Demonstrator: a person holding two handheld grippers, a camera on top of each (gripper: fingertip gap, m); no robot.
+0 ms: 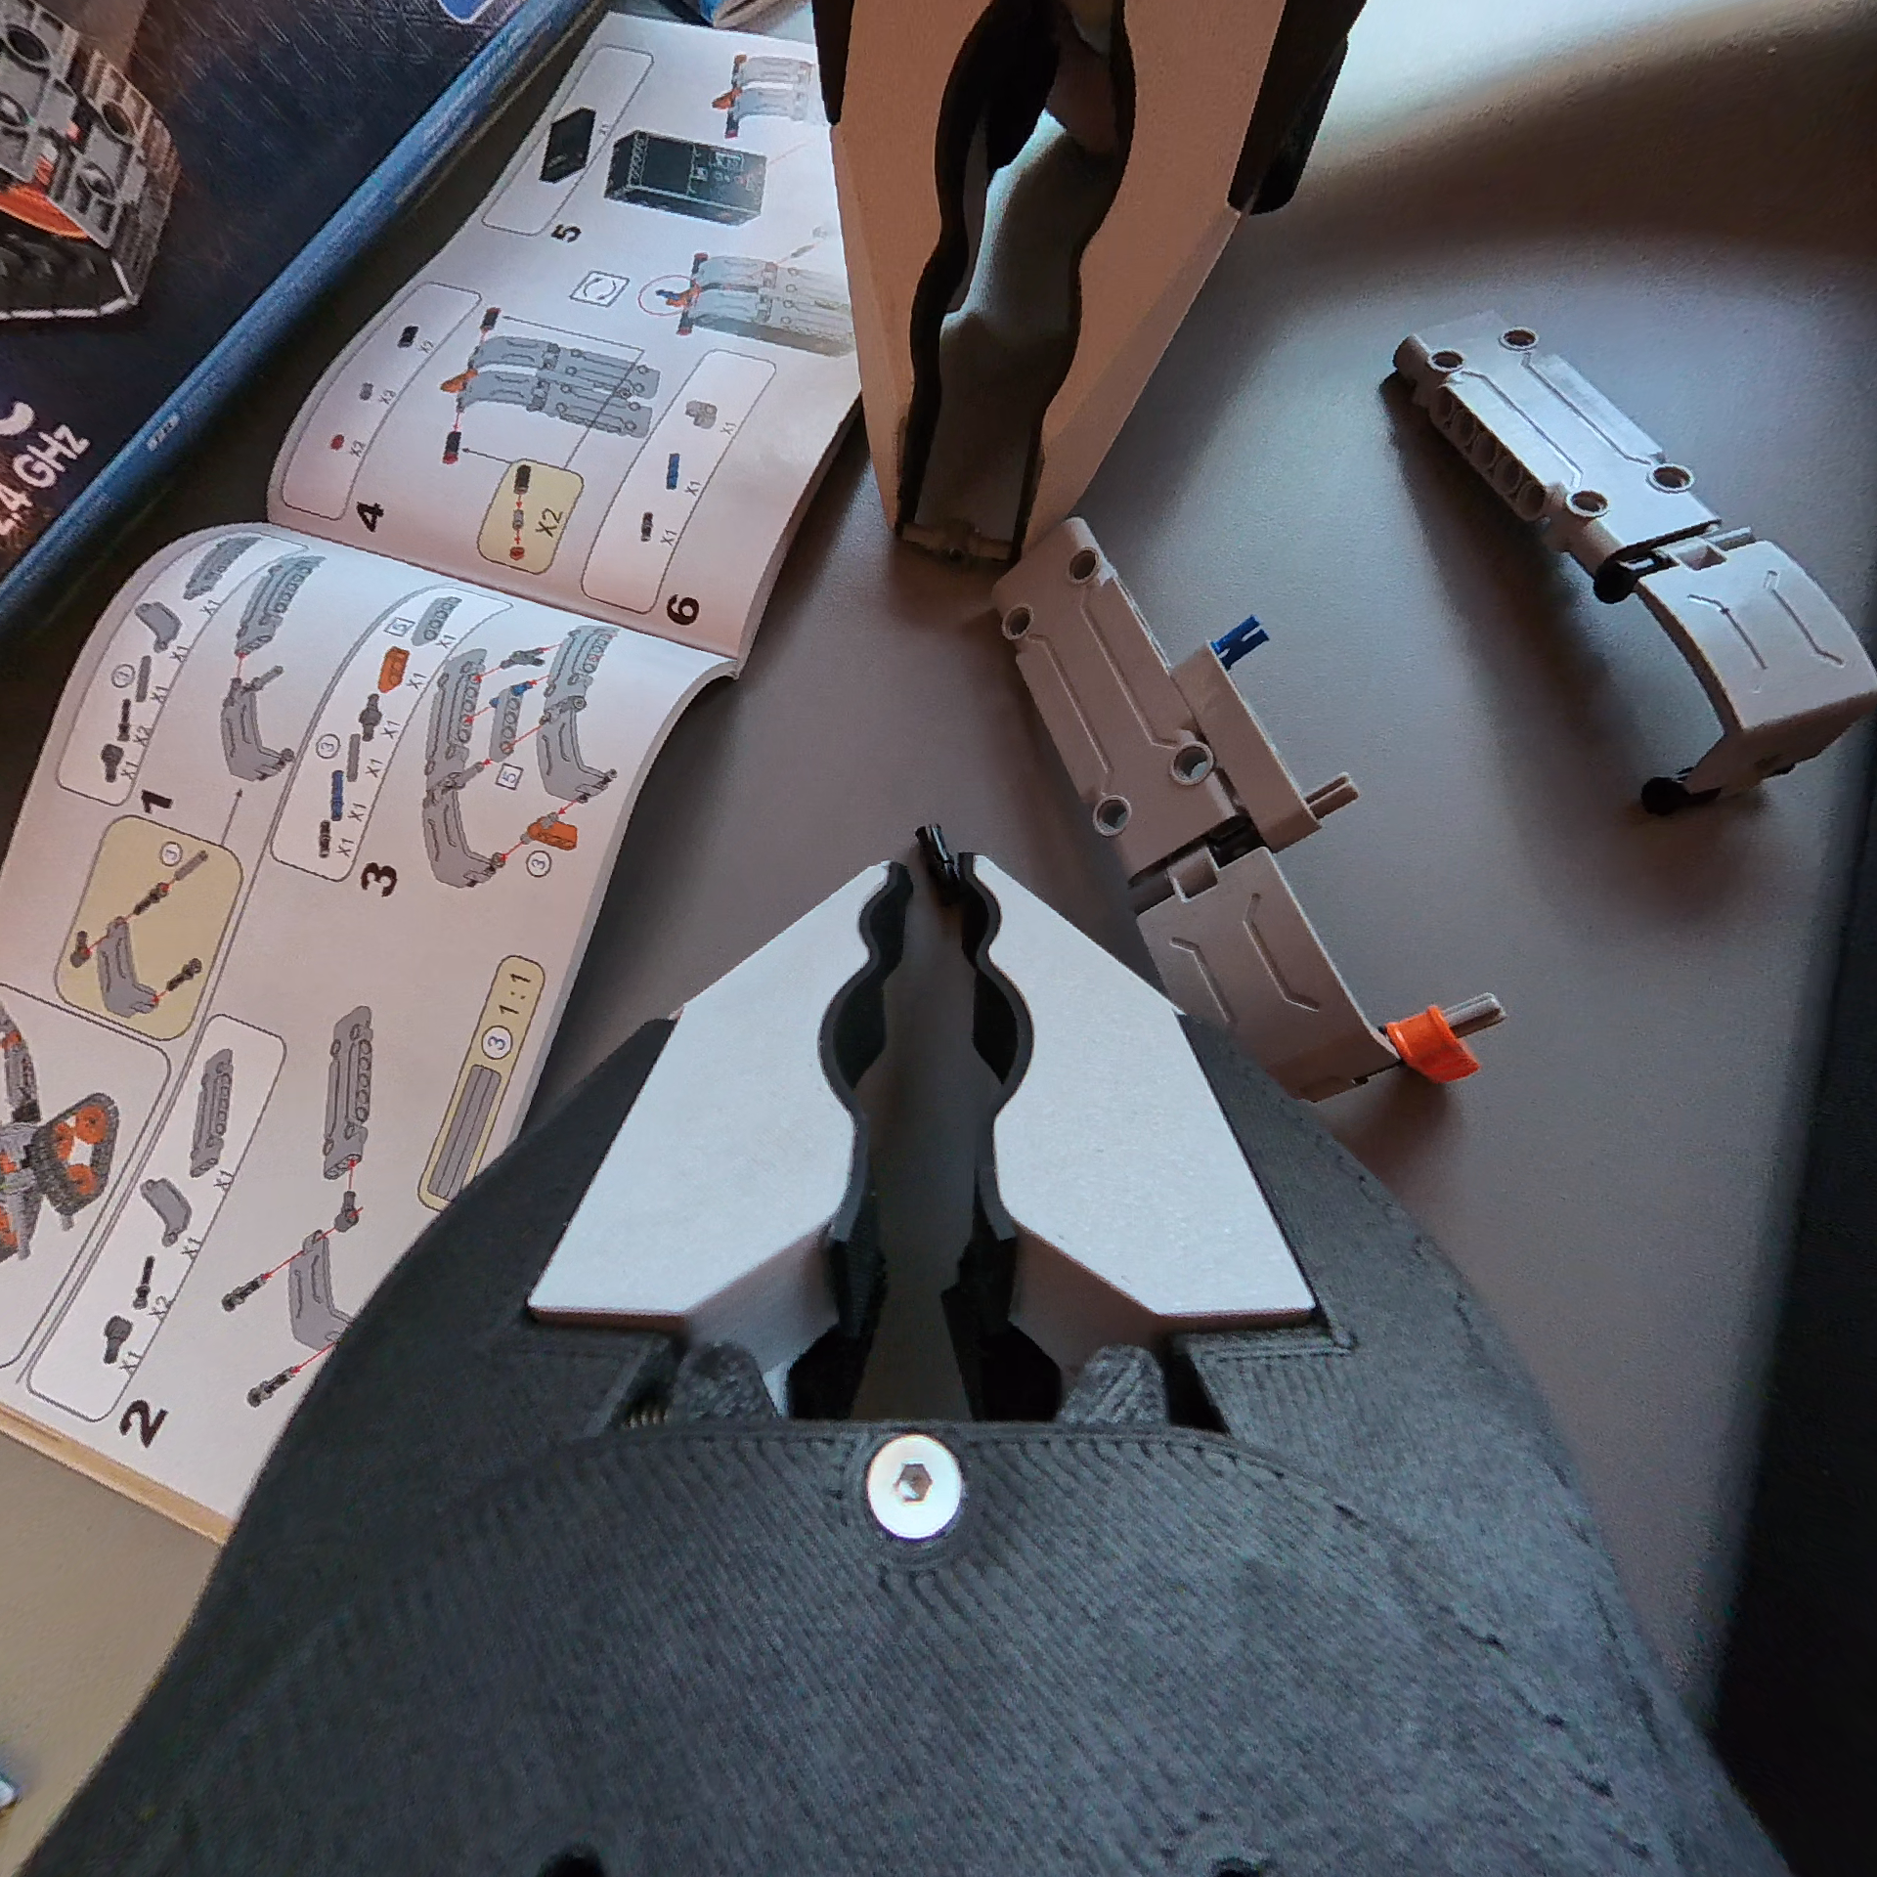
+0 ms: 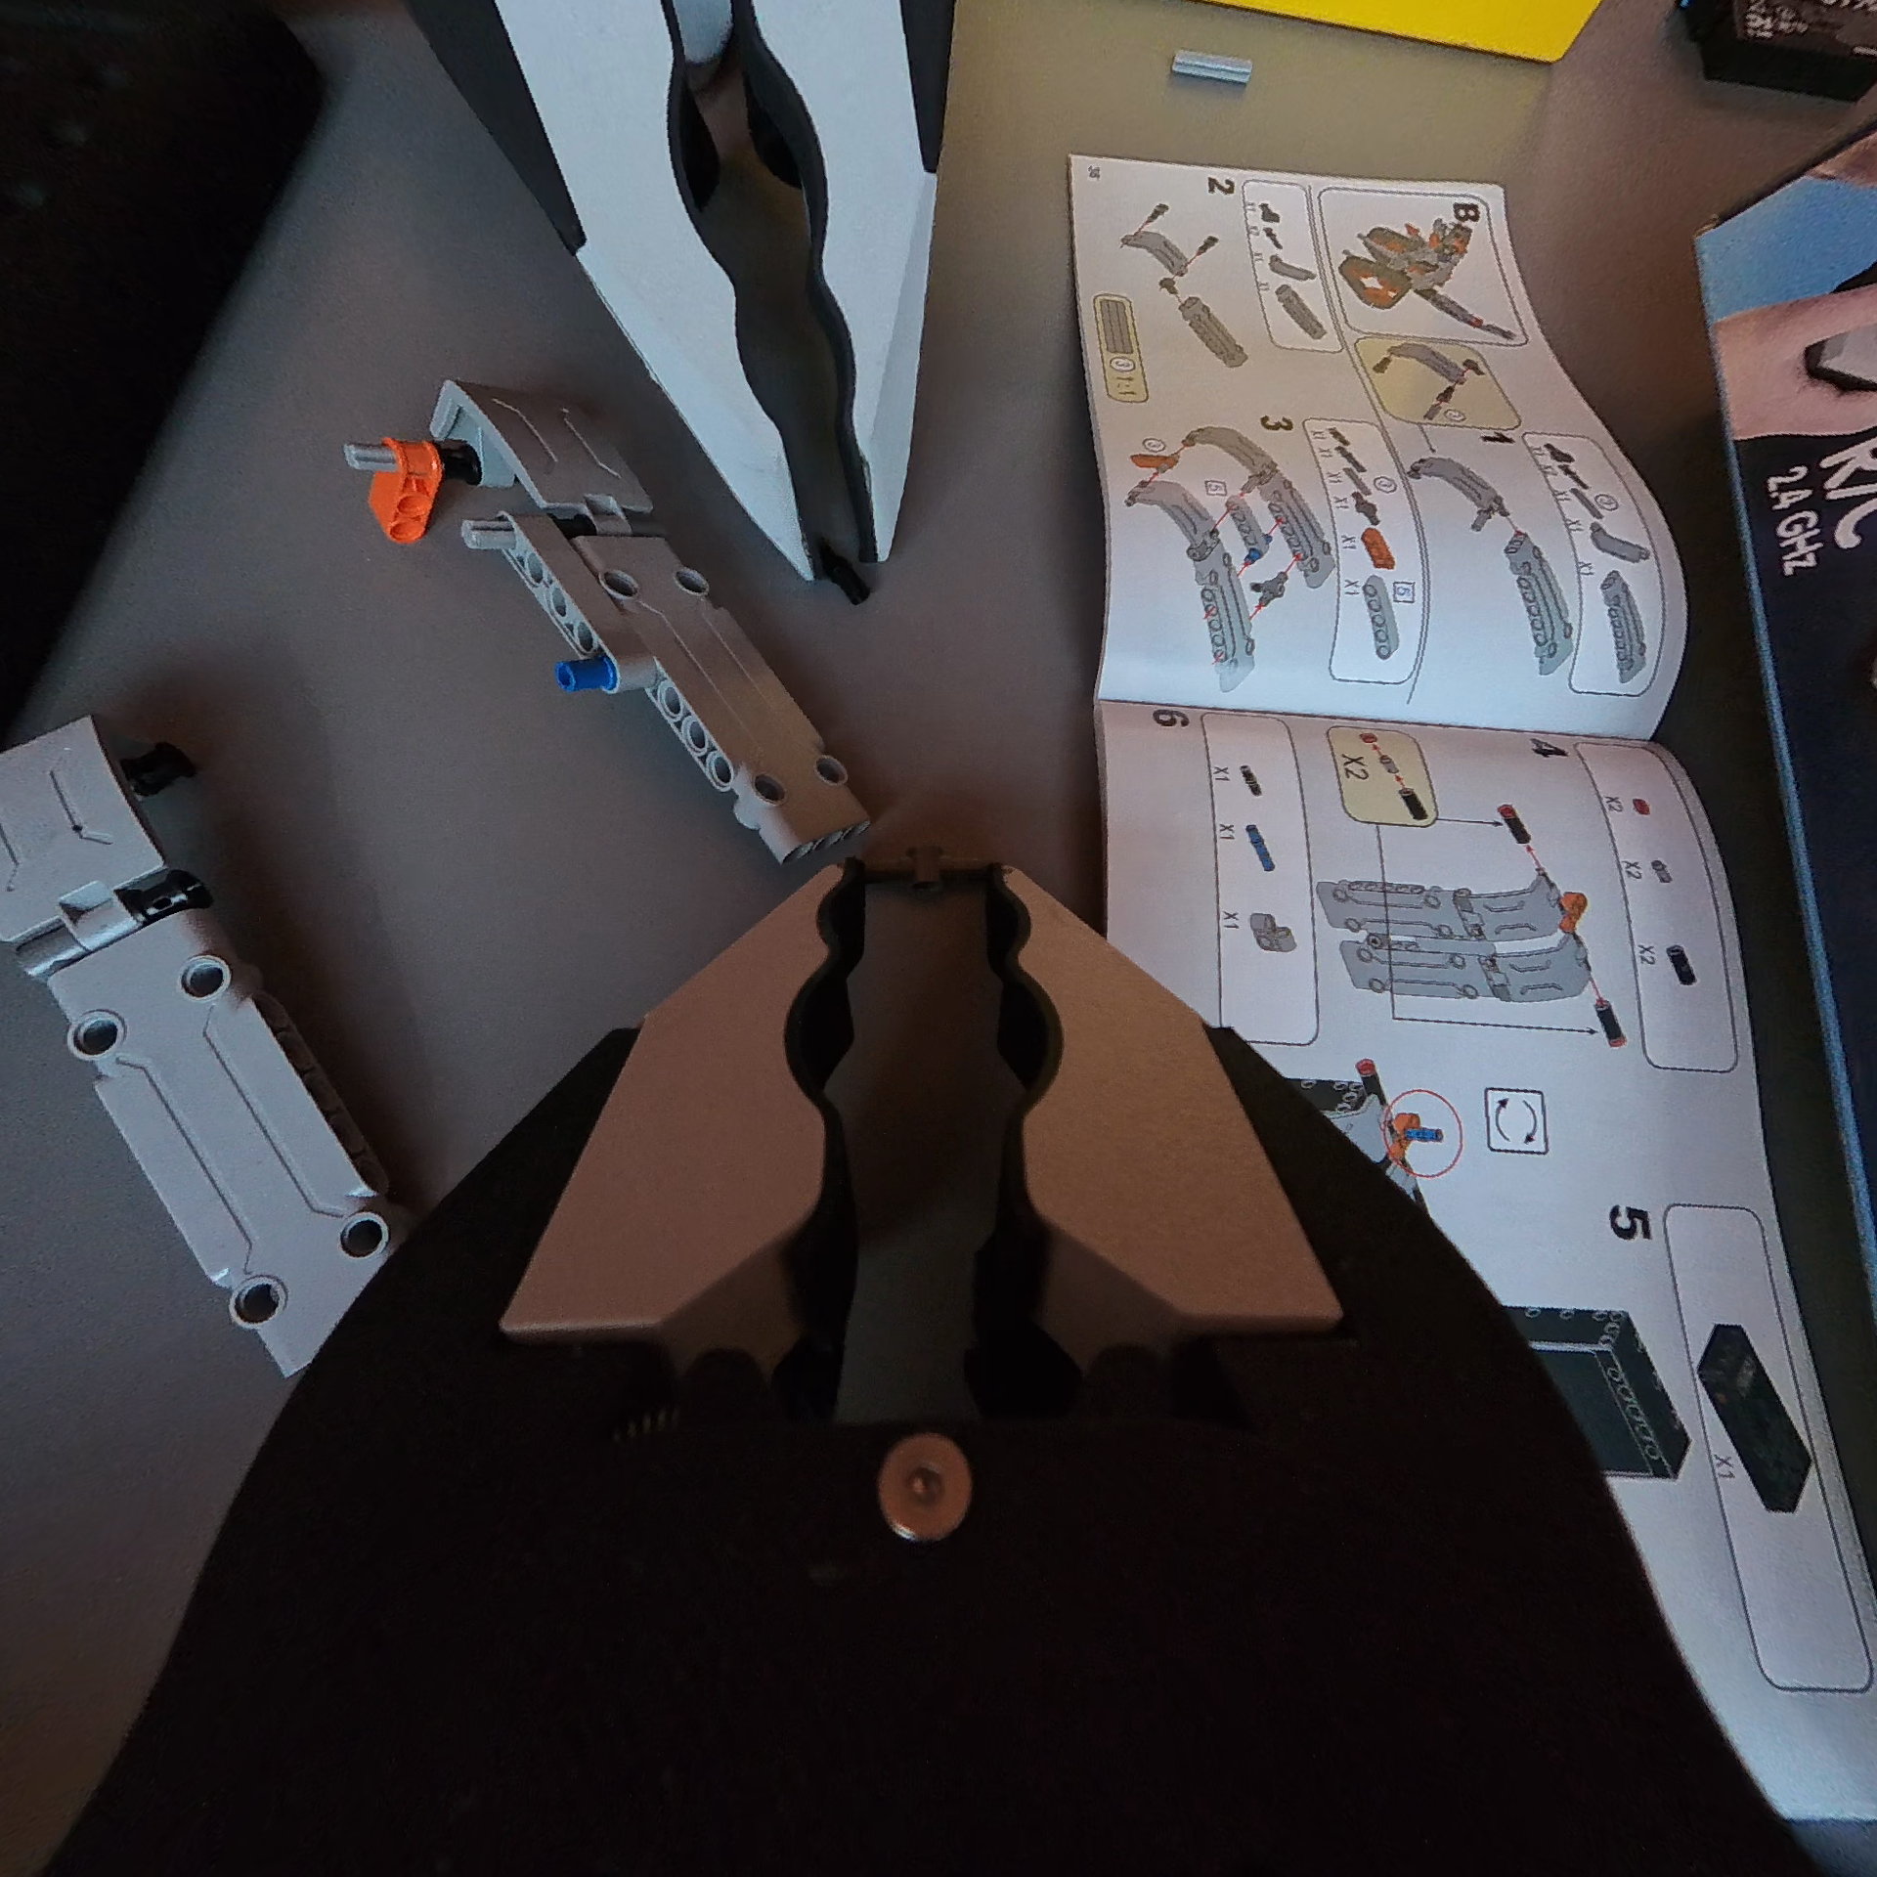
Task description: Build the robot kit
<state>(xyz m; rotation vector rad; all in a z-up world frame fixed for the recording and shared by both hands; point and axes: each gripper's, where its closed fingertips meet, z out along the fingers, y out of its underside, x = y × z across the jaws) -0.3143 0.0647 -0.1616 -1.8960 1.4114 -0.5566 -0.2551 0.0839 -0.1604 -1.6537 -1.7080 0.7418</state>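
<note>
My left gripper (image 1: pixel 940 876) is shut on a small black pin (image 1: pixel 932 845) that sticks out of its tips, just above the dark table. It also shows in the right wrist view (image 2: pixel 845 569). My right gripper (image 2: pixel 922 880) is shut on a small grey pin (image 2: pixel 924 861) held crosswise between its tips. In the left wrist view it (image 1: pixel 955 538) points down beside the end of a grey panel assembly (image 1: pixel 1148 772) that carries an orange connector (image 1: pixel 1434 1046) and a blue pin (image 1: pixel 1239 640). That assembly (image 2: pixel 660 630) lies between the two grippers.
A second grey panel assembly (image 1: pixel 1625 528) lies farther right, also in the right wrist view (image 2: pixel 193 1036). An open instruction booklet (image 1: pixel 356 813) (image 2: pixel 1422 711) lies beside a dark blue box (image 1: pixel 254 203) (image 2: pixel 1808 508). A loose grey piece (image 2: pixel 1209 69) and a yellow sheet (image 2: pixel 1422 20) lie at the far edge. One gripper's finger ends stand about 7 cm off the other's.
</note>
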